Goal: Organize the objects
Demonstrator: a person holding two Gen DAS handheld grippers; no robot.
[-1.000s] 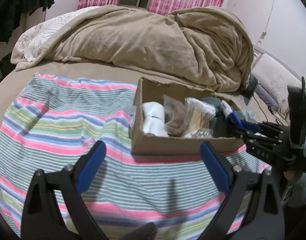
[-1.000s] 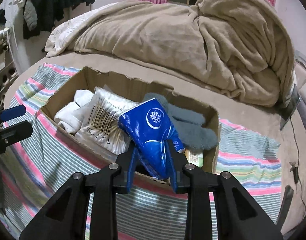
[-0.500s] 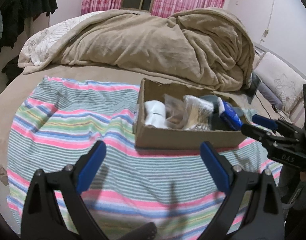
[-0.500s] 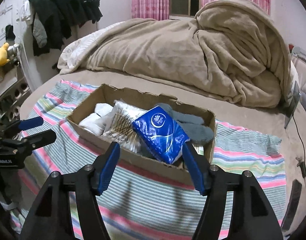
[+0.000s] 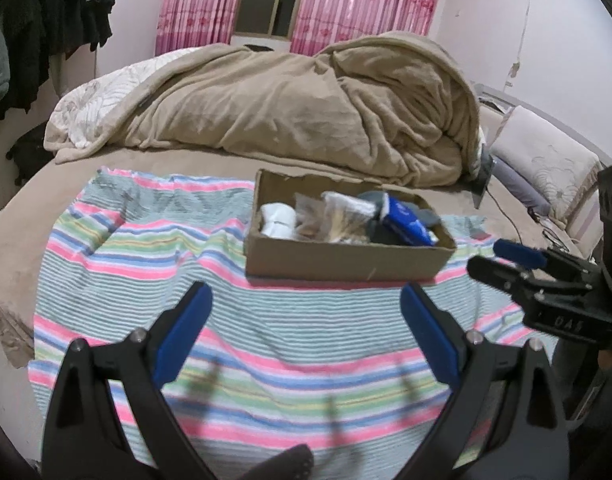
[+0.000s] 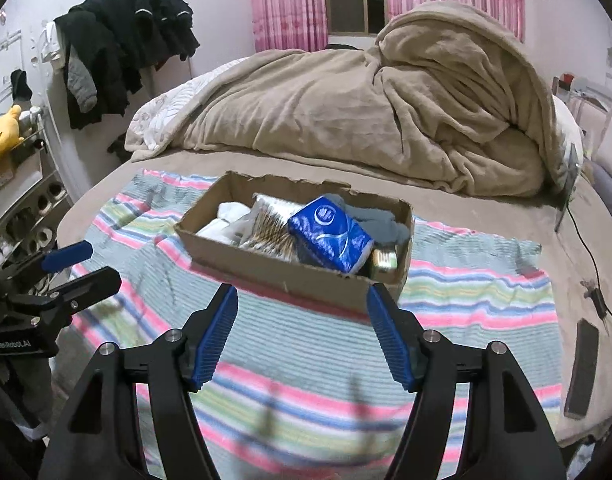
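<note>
A shallow cardboard box (image 5: 337,258) (image 6: 274,270) stands on a striped cloth (image 5: 154,264) (image 6: 465,292) on the bed. In it lie a blue tissue pack (image 6: 331,234) (image 5: 405,220), white socks (image 5: 280,220) (image 6: 226,218), a clear bag of cotton swabs (image 6: 270,228), grey socks (image 6: 381,226) and a small tin (image 6: 383,260). My left gripper (image 5: 306,312) is open and empty, in front of the box. My right gripper (image 6: 302,316) is open and empty, in front of the box. Each gripper shows in the other's view, the right (image 5: 501,260) and the left (image 6: 82,264).
A heaped beige blanket (image 5: 306,112) (image 6: 385,112) fills the far side of the bed. A dark phone (image 6: 583,368) and a charger cable (image 6: 585,248) lie at the right. Dark clothes (image 6: 118,48) hang on the left wall above a shelf rack (image 6: 22,184).
My right gripper let go of the blue tissue pack, which now lies in the box, then opened and drew back. My left gripper also drew back from the box.
</note>
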